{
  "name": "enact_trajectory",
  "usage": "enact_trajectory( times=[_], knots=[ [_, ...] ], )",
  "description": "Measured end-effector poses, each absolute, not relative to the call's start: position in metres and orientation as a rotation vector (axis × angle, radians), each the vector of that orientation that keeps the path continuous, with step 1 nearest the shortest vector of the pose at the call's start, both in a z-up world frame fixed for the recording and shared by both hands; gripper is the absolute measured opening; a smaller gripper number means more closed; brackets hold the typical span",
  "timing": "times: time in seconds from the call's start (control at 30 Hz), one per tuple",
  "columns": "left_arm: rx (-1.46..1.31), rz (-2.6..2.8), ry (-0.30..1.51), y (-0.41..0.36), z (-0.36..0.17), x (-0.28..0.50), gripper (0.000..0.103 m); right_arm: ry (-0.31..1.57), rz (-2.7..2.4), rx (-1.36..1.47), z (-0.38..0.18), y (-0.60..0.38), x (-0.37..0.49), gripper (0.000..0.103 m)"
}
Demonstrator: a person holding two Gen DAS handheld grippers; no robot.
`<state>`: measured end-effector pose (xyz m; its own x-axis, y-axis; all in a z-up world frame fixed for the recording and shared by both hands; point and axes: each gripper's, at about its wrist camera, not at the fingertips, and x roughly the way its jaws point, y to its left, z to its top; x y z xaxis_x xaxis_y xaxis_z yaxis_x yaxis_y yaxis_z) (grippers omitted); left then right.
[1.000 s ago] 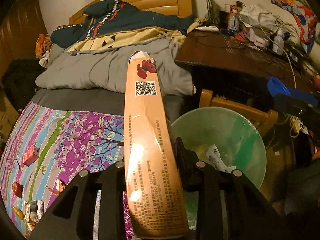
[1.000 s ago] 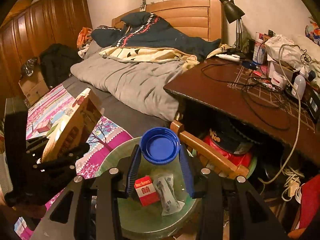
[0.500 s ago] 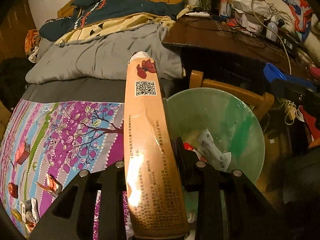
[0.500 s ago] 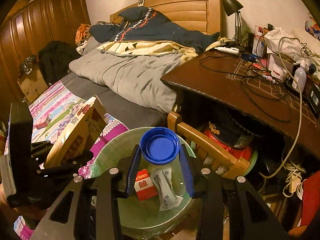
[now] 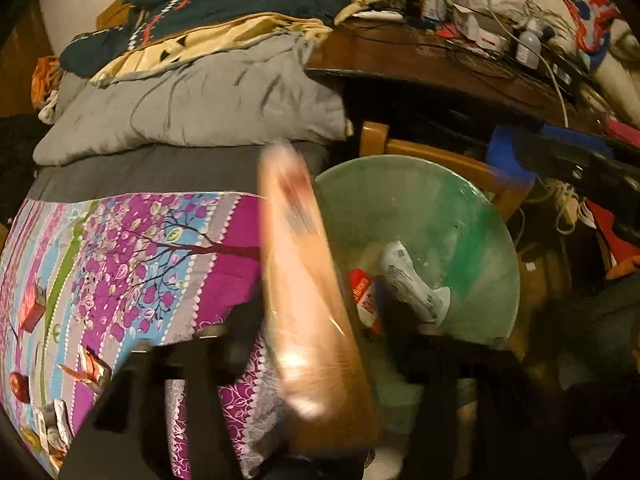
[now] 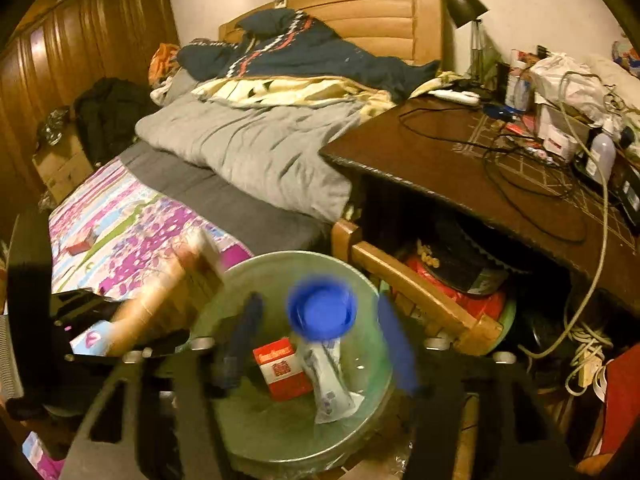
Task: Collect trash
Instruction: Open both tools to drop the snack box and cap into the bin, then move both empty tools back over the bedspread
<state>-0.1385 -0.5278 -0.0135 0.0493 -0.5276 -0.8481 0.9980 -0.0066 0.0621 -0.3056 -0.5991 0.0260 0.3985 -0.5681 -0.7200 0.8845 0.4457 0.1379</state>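
A green-lined trash bin [image 5: 484, 216] stands beside the bed; it also shows in the right wrist view [image 6: 280, 432]. A red box [image 6: 282, 368] and a white wrapper [image 6: 330, 380] lie inside it. My left gripper [image 5: 312, 332] has its jaws spread, and a long tan carton [image 5: 304, 280], blurred, tips loose between them toward the bin. My right gripper [image 6: 320, 332] is open; a blue lid [image 6: 322, 306], blurred, is loose between its blue fingers above the bin.
The bed's flowered cover [image 5: 120, 260] carries a small red box [image 5: 32, 306], torn wrappers [image 5: 86, 368] and more litter at the left. A wooden chair [image 6: 420, 292] and a cluttered dark desk [image 6: 460, 160] stand right of the bin.
Both grippers opened over the bin. The tan carton has come loose and tilts toward the bin; the blue lid has left the right gripper's fingers.
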Motion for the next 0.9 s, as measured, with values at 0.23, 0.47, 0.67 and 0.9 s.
enact_trajectory(
  times=[0.23,0.47,0.67,0.9],
  knots=[
    [0.764,-1.390,0.779,-0.525,-0.008,-0.125,0.060,0.647,-0.984,0.574,0.022,-0.599,-0.310,0.061],
    [0.730,-1.332,0.792,-0.518,-0.008,-0.111,0.060,0.616,-0.966,0.573,0.027,-0.594,-0.305,0.061],
    [0.681,-1.277,0.777,-0.501,-0.004,-0.096,0.060,0.530,-0.968,0.548,0.041,-0.583,-0.297,0.062],
    [0.579,-1.166,0.829,-0.459,-0.009,-0.053,0.060,0.481,-0.910,0.494,0.058,-0.567,-0.266,0.062]
  ],
)
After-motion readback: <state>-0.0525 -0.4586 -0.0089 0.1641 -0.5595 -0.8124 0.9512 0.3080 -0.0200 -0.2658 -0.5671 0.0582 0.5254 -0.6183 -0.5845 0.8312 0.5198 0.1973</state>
